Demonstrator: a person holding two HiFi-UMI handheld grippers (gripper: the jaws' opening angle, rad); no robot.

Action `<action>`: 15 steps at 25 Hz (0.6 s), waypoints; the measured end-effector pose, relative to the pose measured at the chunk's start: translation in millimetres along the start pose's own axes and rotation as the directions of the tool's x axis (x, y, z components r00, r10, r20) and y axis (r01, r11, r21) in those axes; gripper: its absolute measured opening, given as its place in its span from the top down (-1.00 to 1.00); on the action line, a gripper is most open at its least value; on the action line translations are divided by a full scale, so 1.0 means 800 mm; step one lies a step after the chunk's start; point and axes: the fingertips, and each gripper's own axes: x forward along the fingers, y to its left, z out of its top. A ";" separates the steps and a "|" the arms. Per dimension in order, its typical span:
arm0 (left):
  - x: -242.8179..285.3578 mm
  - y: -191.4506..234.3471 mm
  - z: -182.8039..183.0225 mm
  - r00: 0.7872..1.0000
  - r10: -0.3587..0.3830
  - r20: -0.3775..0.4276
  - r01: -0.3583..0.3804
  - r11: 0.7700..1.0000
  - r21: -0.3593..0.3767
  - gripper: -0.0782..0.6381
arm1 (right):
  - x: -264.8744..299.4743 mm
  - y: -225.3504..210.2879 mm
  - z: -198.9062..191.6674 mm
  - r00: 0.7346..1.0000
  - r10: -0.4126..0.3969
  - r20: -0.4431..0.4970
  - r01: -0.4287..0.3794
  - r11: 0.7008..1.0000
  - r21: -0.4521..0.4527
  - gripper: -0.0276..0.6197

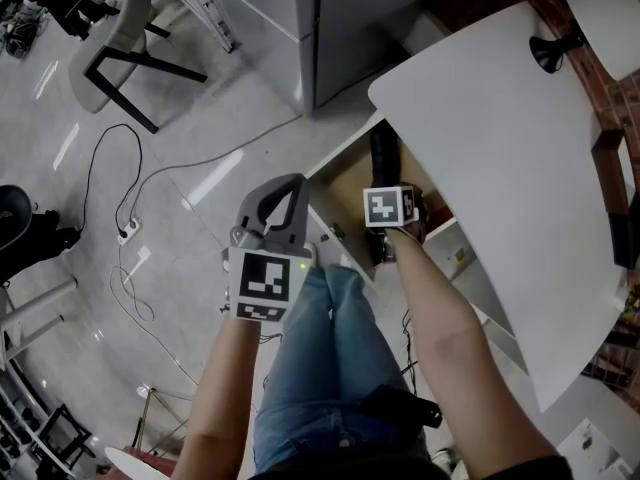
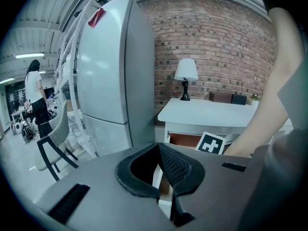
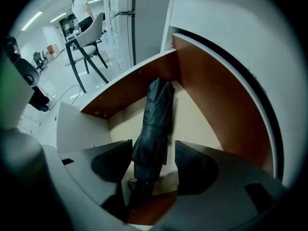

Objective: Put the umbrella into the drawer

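Observation:
A folded black umbrella (image 3: 156,119) lies lengthwise on the floor of the open drawer (image 3: 139,88). My right gripper (image 3: 154,149) is open, one finger on each side of the umbrella's near end, with a gap showing on the right side. In the head view the umbrella (image 1: 383,153) shows as a dark roll in the drawer (image 1: 345,193) under the white table, just beyond the right gripper's marker cube (image 1: 390,206). My left gripper (image 1: 288,186) hangs left of the drawer over the floor. Its pads (image 2: 175,165) meet with nothing between them.
The white table (image 1: 500,168) overhangs the drawer and carries a lamp (image 1: 550,53). A tall grey fridge (image 2: 110,71) stands left of the table. A chair (image 1: 120,28) and a cable with a power strip (image 1: 128,231) sit on the floor to the left. My legs are below the drawer.

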 end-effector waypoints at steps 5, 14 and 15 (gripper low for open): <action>-0.018 -0.007 0.024 1.000 -0.002 0.007 0.002 1.000 0.012 0.79 | -0.048 0.004 -0.003 0.999 0.034 0.008 -0.033 0.996 -0.077 0.06; -0.052 -0.015 0.068 0.999 0.018 0.035 -0.018 1.000 0.005 0.79 | -0.131 0.010 -0.004 0.997 0.056 0.061 -0.044 0.982 -0.184 0.06; -0.057 -0.017 0.073 0.999 0.018 0.039 -0.018 1.000 0.006 0.79 | -0.141 0.011 -0.005 0.996 0.057 0.067 -0.042 0.978 -0.203 0.06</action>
